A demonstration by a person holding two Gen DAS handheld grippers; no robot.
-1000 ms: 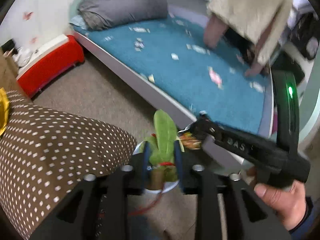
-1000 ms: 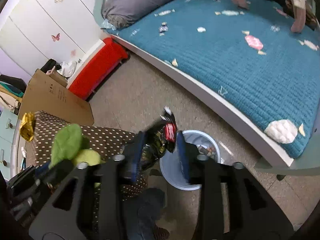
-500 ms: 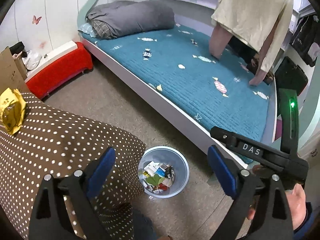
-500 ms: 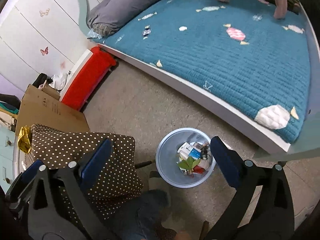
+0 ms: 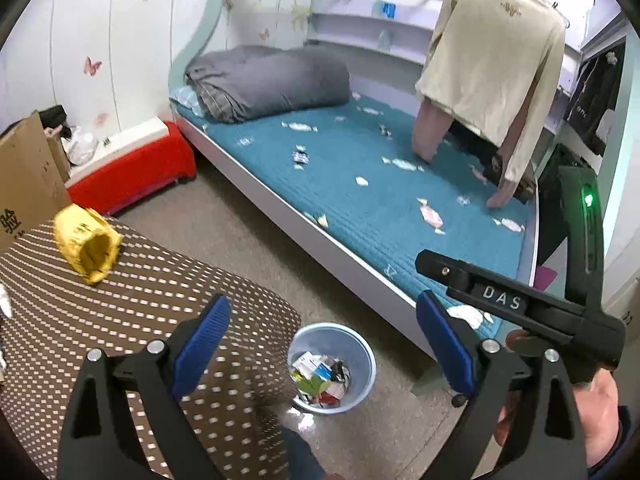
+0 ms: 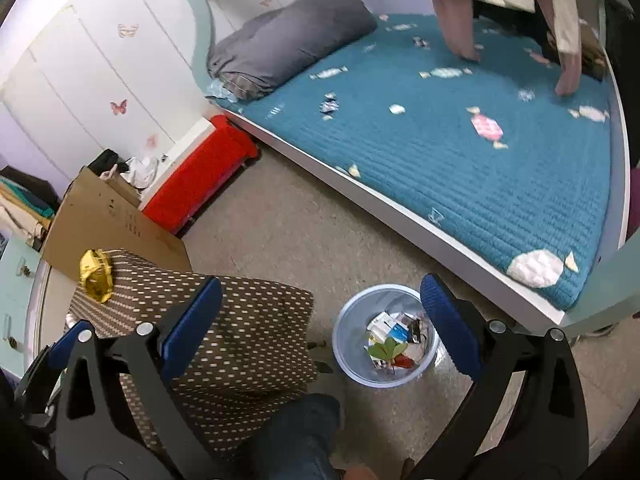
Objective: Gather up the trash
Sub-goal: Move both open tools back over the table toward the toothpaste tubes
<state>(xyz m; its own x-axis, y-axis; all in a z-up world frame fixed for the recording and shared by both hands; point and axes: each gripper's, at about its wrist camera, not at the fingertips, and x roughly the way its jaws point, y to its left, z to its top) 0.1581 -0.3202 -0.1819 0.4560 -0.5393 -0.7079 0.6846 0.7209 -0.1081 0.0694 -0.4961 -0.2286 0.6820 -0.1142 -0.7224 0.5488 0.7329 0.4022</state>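
Observation:
A light blue trash bin (image 5: 362, 364) stands on the floor beside the bed and holds several wrappers and a green leaf-shaped piece; it also shows in the right wrist view (image 6: 348, 344). A crumpled yellow wrapper (image 5: 86, 243) lies on the brown polka-dot cloth (image 5: 120, 320); the right wrist view shows it too (image 6: 95, 275). My left gripper (image 5: 324, 346) is wide open and empty above the bin. My right gripper (image 6: 320, 328) is wide open and empty, also above the bin. The right gripper's black body (image 5: 520, 308) shows in the left wrist view.
A bed with a teal cover (image 6: 460, 152) carries a grey rolled duvet (image 6: 288, 44) and small scattered scraps. A hanging beige garment (image 5: 492, 60) droops onto it. A red bench (image 6: 200, 176) and a cardboard box (image 6: 108, 220) stand at the left.
Both grippers opened and dropped their items, the green piece and a dark wrapper, into the bin. Both have since risen and pulled back, with the left view swinging toward the yellow wrapper.

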